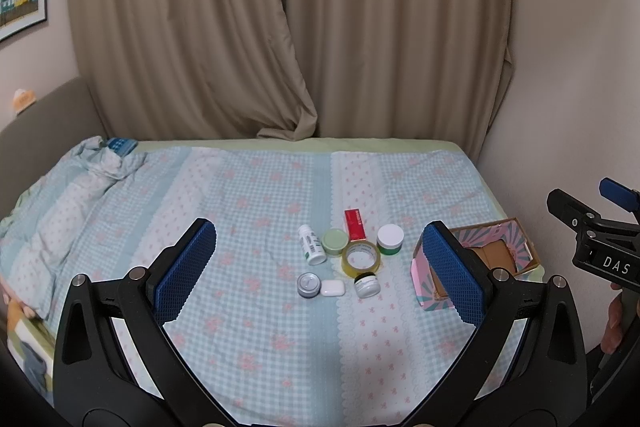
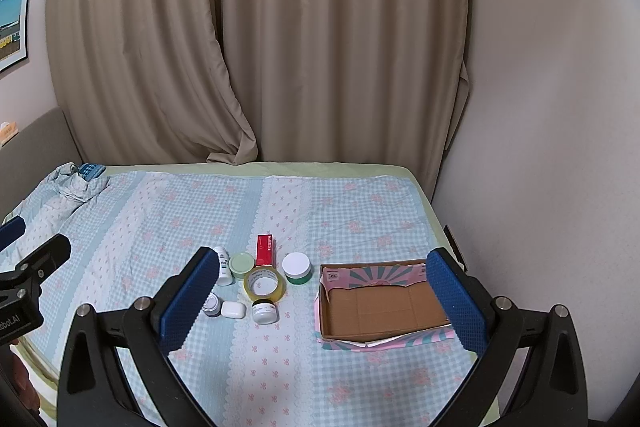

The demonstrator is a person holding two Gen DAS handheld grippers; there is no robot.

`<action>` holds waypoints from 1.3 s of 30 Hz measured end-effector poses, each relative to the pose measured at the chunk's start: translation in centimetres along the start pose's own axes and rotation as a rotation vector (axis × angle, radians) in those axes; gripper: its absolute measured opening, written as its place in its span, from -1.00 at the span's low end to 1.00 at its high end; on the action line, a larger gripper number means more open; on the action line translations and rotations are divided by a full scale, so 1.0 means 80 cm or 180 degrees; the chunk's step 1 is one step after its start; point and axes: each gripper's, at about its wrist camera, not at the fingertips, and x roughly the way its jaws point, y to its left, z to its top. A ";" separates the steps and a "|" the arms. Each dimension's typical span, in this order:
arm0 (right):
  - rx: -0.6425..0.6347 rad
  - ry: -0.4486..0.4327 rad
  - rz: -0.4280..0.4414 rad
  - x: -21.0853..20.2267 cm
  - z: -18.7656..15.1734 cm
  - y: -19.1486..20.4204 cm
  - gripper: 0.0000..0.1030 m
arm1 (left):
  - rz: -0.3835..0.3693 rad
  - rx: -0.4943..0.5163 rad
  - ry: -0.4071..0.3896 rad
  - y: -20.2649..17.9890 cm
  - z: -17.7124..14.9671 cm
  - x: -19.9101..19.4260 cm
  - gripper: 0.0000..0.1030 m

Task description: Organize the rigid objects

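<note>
Small items lie clustered on the bed: a white bottle on its side, a pale green jar, a red box, a white-lidded green jar, a tape roll, a grey tin, a white case and a small white jar. An empty pink cardboard box sits to their right. My left gripper is open above the cluster. My right gripper is open, near the box's left wall. Both are empty.
The bed has a blue checked quilt, bunched at the far left. Beige curtains hang behind it. A wall runs along the right edge, close to the pink box.
</note>
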 end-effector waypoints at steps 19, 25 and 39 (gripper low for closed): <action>-0.0005 0.0007 0.0000 0.002 -0.001 0.002 1.00 | -0.0016 -0.0016 0.0016 0.000 0.000 0.003 0.99; -0.0005 0.0003 -0.0002 0.002 0.000 0.003 1.00 | -0.0020 -0.0030 0.0021 0.002 0.001 0.008 0.99; -0.0007 0.0002 0.0003 0.002 -0.002 0.005 1.00 | -0.0030 -0.0077 0.0050 0.008 -0.001 0.009 0.99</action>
